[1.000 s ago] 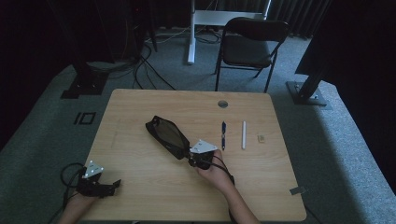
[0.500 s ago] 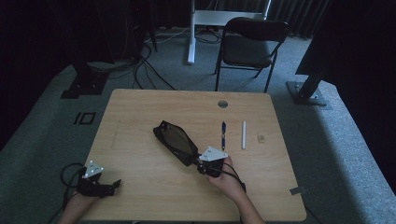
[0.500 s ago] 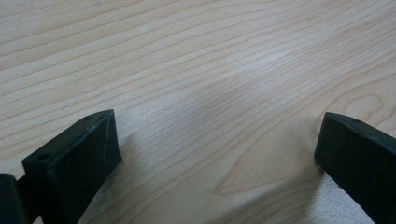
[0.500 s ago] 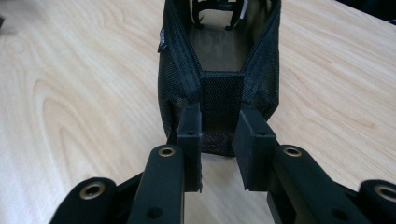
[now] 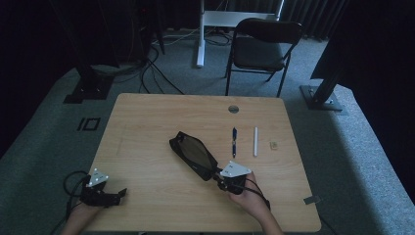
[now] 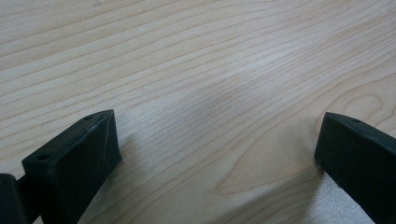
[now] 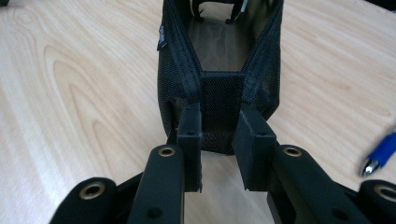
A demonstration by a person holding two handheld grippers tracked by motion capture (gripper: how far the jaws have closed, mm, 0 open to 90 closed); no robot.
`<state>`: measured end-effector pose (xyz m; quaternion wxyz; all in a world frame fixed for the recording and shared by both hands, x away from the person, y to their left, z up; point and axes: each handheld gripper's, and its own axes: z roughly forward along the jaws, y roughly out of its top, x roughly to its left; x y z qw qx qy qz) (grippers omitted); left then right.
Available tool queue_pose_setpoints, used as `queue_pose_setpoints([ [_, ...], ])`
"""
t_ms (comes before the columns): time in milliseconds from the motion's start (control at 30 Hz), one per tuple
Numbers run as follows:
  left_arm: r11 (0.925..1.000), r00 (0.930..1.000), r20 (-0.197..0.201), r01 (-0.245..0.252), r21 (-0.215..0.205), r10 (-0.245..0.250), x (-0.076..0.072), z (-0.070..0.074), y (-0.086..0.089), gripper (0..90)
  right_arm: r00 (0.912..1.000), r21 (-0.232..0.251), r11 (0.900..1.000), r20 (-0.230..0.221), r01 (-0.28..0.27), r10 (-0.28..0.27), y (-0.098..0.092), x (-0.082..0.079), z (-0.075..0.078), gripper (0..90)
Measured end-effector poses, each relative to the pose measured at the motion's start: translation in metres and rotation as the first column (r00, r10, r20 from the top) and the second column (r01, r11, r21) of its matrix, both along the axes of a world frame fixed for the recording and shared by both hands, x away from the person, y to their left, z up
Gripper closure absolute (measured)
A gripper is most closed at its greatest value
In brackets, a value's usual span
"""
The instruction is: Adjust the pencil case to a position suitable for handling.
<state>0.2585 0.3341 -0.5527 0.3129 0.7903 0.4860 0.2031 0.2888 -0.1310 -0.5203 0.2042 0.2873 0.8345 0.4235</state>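
Observation:
A black mesh pencil case (image 5: 193, 154), unzipped, lies slantwise in the middle of the wooden table (image 5: 147, 122). My right gripper (image 5: 219, 180) is shut on its near end. In the right gripper view the two pads pinch the fabric tab of the case (image 7: 219, 56), at the gripper (image 7: 217, 135), and the open inside runs away from me. My left gripper (image 5: 120, 193) rests at the table's front left corner. Its jaws stand open over bare wood in the left gripper view (image 6: 217, 140).
A blue pen (image 5: 234, 141) and a white stick (image 5: 255, 141) lie side by side right of the case, with a small tan piece (image 5: 274, 145) beyond them. The pen's tip (image 7: 380, 156) shows beside my right jaw. A cable hole (image 5: 233, 108) sits near the far edge. A chair (image 5: 264, 44) stands behind the table.
My right gripper has moved rightward and toward the front edge, dragging the pencil case along with it. The left gripper has stayed in place.

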Motion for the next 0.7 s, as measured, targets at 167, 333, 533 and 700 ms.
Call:
queue_pose_setpoints([
  [167,1.0000,1.0000,0.000,0.000,0.000,0.000,0.000,0.000,0.000,0.2,0.9999,0.010,1.000,-0.011,0.011,-0.010,-0.011,-0.009,-0.001,72.9],
  [333,1.0000,1.0000,0.000,0.000,0.000,0.000,0.000,0.000,0.000,0.1,0.9999,-0.013,1.000,-0.007,0.015,-0.015,-0.021,-0.018,0.001,72.9],
  [533,1.0000,1.0000,0.000,0.001,0.001,-0.001,0.000,0.000,0.000,0.2,0.9997,-0.019,1.000,-0.007,0.023,-0.023,-0.035,-0.027,0.000,72.9],
  [700,1.0000,1.0000,0.000,0.001,0.000,-0.001,0.000,0.000,0.000,0.1,0.9995,-0.023,0.999,-0.010,0.031,-0.032,-0.045,-0.030,0.002,72.9],
])
